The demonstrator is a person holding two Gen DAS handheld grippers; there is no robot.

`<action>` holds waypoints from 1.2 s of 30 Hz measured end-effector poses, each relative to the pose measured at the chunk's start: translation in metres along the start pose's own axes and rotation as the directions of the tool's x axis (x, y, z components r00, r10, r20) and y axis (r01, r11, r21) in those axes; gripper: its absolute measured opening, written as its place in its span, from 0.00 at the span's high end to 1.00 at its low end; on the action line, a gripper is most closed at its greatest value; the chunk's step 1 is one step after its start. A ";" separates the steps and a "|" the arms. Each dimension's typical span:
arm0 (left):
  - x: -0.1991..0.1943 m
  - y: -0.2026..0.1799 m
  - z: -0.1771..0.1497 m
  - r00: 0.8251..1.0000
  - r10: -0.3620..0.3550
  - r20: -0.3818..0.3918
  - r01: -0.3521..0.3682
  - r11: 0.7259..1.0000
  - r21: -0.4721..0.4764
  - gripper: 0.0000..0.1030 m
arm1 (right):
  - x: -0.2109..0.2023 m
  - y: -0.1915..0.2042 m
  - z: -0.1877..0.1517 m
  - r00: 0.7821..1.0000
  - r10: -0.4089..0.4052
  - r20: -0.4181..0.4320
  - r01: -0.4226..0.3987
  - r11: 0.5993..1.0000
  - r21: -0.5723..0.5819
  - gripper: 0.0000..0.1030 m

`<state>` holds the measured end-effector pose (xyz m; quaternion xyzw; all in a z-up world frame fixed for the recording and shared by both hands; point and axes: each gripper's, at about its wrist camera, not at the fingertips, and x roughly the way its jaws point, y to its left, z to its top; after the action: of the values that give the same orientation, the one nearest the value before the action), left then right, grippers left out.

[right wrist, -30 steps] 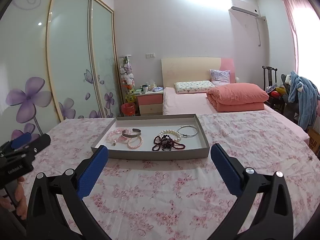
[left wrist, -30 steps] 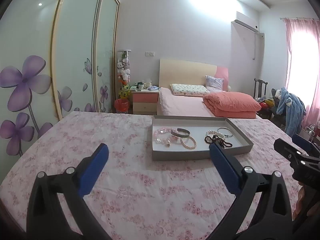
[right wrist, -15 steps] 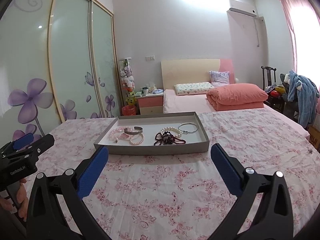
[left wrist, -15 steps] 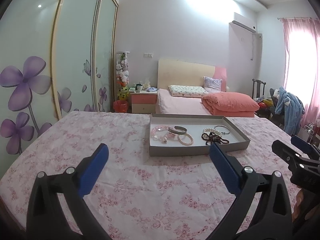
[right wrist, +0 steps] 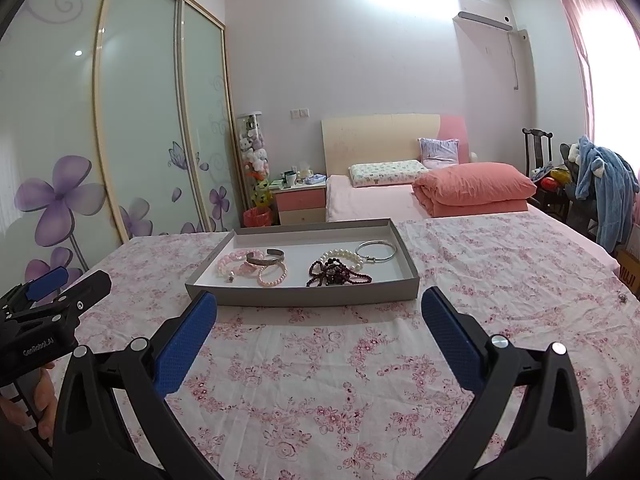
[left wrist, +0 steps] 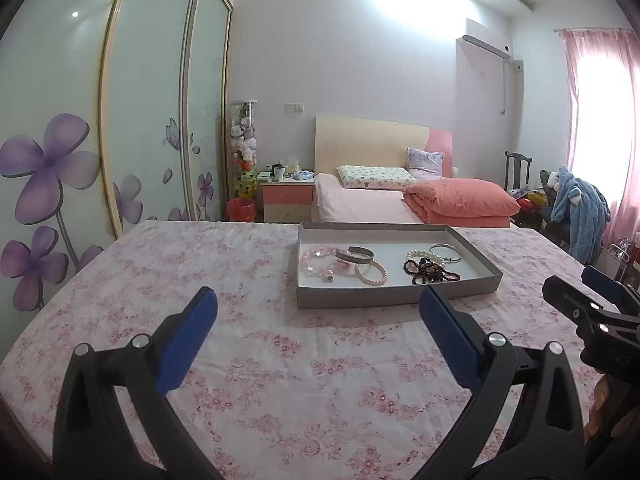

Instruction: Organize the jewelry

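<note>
Left gripper (left wrist: 318, 312) fingers spread wide, nothing in them; the tray (left wrist: 394, 298) of bracelets sits ahead, off toward its right finger. Right gripper (right wrist: 319, 314) also wide open and empty, tray dead ahead, long side across, so probably right's grab.

A white bedsheet (right wrist: 360, 360) printed with pink flowers carries a grey cardboard tray (right wrist: 304, 294) with a white floor, holding a pale pink bead bracelet (right wrist: 234, 258), a white pearl bracelet (right wrist: 344, 255) and dark maroon beads (right wrist: 336, 274); each black hand-held gripper (right wrist: 319, 322) has blue pads (right wrist: 182, 346)
</note>
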<state>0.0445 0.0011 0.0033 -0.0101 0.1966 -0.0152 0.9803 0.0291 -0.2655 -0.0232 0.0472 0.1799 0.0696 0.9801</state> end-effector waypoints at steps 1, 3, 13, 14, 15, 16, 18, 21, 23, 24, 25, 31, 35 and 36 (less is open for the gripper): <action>0.000 0.000 0.000 1.000 0.001 -0.001 -0.001 1.000 0.000 0.04 | 0.000 0.000 0.000 1.000 0.000 -0.002 0.000 1.000 0.001 0.02; 0.001 0.000 0.000 1.000 0.000 -0.002 0.000 1.000 0.000 0.04 | 0.001 0.000 -0.001 1.000 0.000 -0.003 0.000 1.000 0.002 0.02; 0.001 -0.001 0.000 1.000 0.001 -0.003 -0.001 1.000 0.001 0.04 | 0.003 0.000 -0.002 1.000 0.002 -0.006 -0.002 1.000 0.004 0.02; 0.002 0.000 0.000 1.000 0.002 -0.003 -0.002 1.000 0.000 0.04 | 0.003 0.001 -0.002 1.000 0.002 -0.007 -0.002 1.000 0.004 0.02; 0.001 0.000 0.000 1.000 0.002 -0.003 -0.002 1.000 0.000 0.04 | 0.003 0.001 -0.002 1.000 0.002 -0.006 -0.002 1.000 0.004 0.02; 0.002 0.000 0.000 1.000 0.004 -0.005 -0.004 1.000 -0.001 0.04 | 0.003 0.001 -0.002 1.000 0.002 -0.007 -0.002 1.000 0.004 0.02; 0.003 -0.001 -0.001 1.000 0.004 -0.008 -0.004 1.000 -0.003 0.04 | 0.003 0.001 -0.003 1.000 0.002 -0.007 -0.002 1.000 0.004 0.02; 0.004 -0.001 -0.003 1.000 0.004 -0.011 -0.005 1.000 -0.003 0.04 | 0.003 0.001 -0.003 1.000 0.002 -0.007 -0.002 1.000 0.004 0.02; 0.005 -0.002 -0.004 1.000 0.007 -0.013 -0.007 1.000 -0.001 0.04 | 0.003 0.001 -0.003 1.000 0.003 -0.007 -0.003 1.000 0.005 0.02; 0.005 -0.002 -0.004 1.000 0.009 -0.013 -0.009 1.000 0.001 0.04 | 0.003 0.002 -0.004 1.000 0.003 -0.008 -0.003 1.000 0.004 0.02; 0.006 -0.002 -0.005 1.000 0.010 -0.014 -0.010 1.000 0.002 0.04 | 0.003 0.002 -0.004 1.000 0.003 -0.008 -0.003 1.000 0.005 0.02; 0.006 -0.003 -0.005 1.000 0.010 -0.014 -0.010 1.000 0.003 0.04 | 0.003 0.002 -0.005 1.000 0.002 -0.009 -0.002 1.000 0.006 0.02; 0.006 -0.003 -0.005 1.000 0.009 -0.015 -0.009 1.000 0.002 0.04 | 0.002 0.002 -0.006 1.000 0.002 -0.009 -0.002 1.000 0.006 0.02; 0.006 -0.003 -0.005 1.000 0.011 -0.015 -0.011 1.000 0.003 0.04 | 0.003 0.001 -0.005 1.000 0.003 -0.009 -0.003 1.000 0.006 0.02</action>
<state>0.0479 -0.0018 -0.0029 -0.0076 0.2038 -0.0104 0.9789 0.0296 -0.2634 -0.0288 0.0501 0.1843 0.0706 0.9790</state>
